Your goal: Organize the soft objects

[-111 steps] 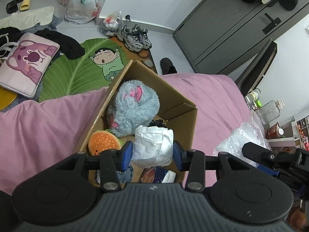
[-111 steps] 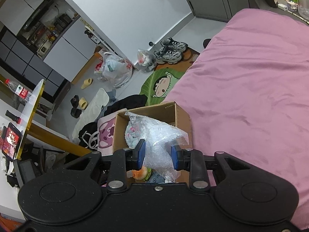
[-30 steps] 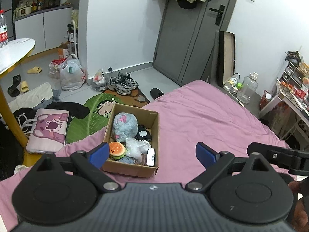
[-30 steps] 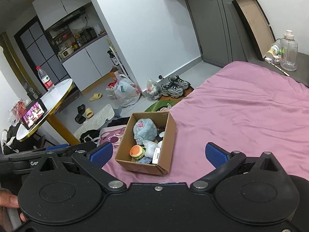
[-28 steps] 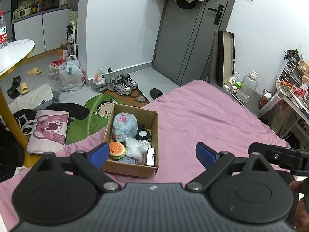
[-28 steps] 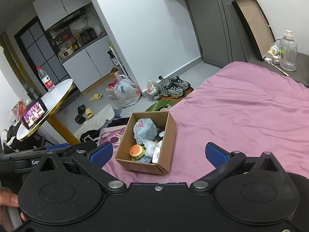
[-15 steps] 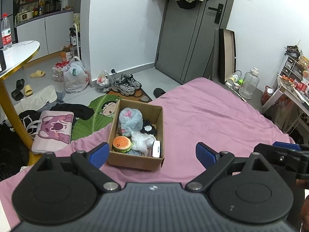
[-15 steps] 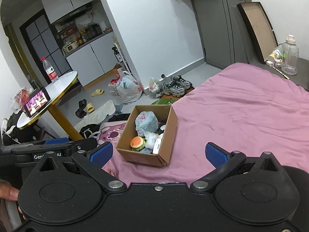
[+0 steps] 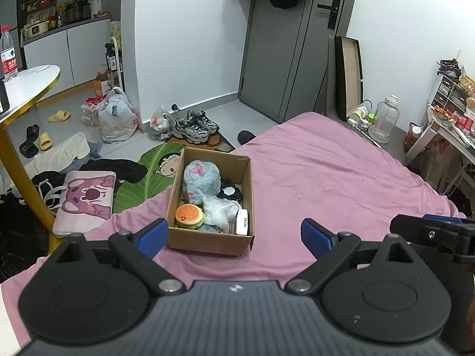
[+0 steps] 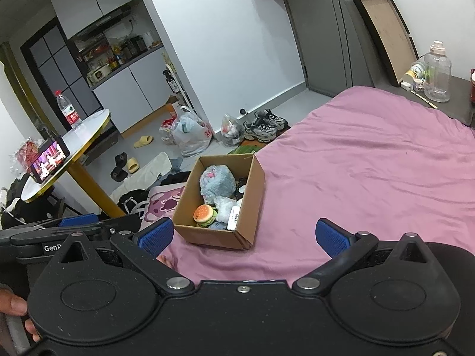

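Both the left gripper (image 9: 234, 234) and right gripper (image 10: 243, 235) hang spread wide, holding nothing, just short of the cardboard box (image 9: 211, 240). The box sits near the bed's (image 9: 326, 178) corner on smooth pink sheet, wide bare bedding to its right. Inside: fuzzy grey plush (image 9: 199, 179), burger toy (image 9: 189, 214), crinkly plastic bag (image 9: 219, 210).
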A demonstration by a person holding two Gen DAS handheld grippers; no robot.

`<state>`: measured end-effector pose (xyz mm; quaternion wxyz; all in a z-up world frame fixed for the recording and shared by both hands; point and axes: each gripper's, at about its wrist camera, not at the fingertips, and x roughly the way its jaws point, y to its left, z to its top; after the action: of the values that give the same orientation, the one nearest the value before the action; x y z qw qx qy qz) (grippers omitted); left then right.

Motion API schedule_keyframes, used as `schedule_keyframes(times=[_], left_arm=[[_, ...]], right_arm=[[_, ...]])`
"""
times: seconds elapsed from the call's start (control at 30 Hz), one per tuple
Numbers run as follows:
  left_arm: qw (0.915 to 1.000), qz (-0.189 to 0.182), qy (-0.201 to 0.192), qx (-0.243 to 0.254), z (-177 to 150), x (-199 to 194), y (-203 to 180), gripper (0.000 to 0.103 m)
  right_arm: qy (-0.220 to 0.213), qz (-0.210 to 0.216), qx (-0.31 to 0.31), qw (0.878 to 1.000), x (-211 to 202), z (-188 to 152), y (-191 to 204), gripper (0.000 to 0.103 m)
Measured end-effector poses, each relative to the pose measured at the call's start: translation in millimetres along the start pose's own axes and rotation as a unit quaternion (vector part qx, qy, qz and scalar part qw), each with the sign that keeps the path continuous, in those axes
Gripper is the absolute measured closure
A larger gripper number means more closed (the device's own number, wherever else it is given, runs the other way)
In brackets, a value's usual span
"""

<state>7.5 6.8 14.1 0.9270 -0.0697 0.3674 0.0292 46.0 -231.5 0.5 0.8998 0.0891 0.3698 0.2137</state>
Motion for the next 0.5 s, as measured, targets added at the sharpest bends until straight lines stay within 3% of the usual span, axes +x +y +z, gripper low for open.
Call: schedule_keyframes(times=[0.5], left_arm=[[1.0,0.001,0.007,0.002,0.2,4.4,-0.6,0.008]], right_arm=[[0.008,-0.005,0.006,1.0,4.8,-0.6,-0.7,0.0]])
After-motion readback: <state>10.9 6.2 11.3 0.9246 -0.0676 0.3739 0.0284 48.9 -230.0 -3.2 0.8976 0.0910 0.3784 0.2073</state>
